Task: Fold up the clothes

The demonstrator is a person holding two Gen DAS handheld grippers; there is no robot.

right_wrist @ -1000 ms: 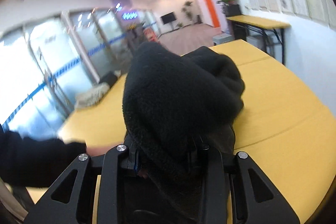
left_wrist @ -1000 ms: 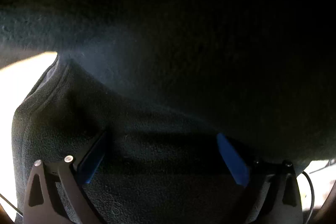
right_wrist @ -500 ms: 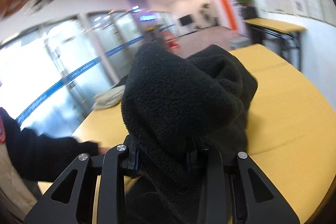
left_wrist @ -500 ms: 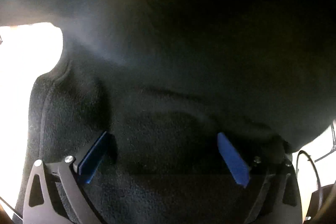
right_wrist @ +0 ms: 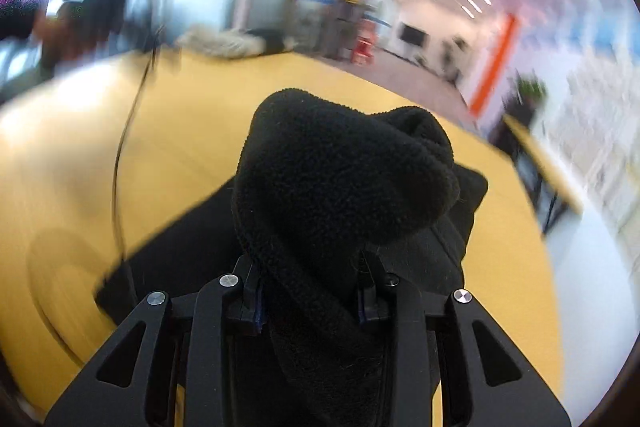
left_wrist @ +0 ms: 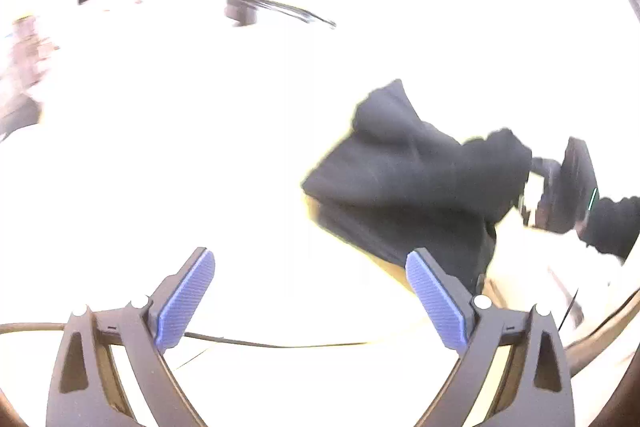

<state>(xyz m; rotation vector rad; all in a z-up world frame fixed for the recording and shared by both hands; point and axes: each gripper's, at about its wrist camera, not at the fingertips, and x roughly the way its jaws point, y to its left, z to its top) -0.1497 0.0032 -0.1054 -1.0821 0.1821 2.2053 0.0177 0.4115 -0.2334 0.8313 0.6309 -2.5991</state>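
My right gripper [right_wrist: 310, 301] pinches a bunched fold of the black fleece [right_wrist: 344, 179], which trails onto the yellow table [right_wrist: 192, 131] beyond. My left gripper [left_wrist: 310, 301] hangs spread, empty. Mid-fold, I judge; next, regrasp a free edge.

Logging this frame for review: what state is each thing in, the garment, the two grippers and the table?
Black fleece garment: bunched, one end clamped and lifted, the rest draped on the table.
Right gripper: shut on the fleece.
Left gripper: open, nothing between its blue pads, clear of the fleece.
Yellow table: bears the fleece; a pale garment lies at its far edge.
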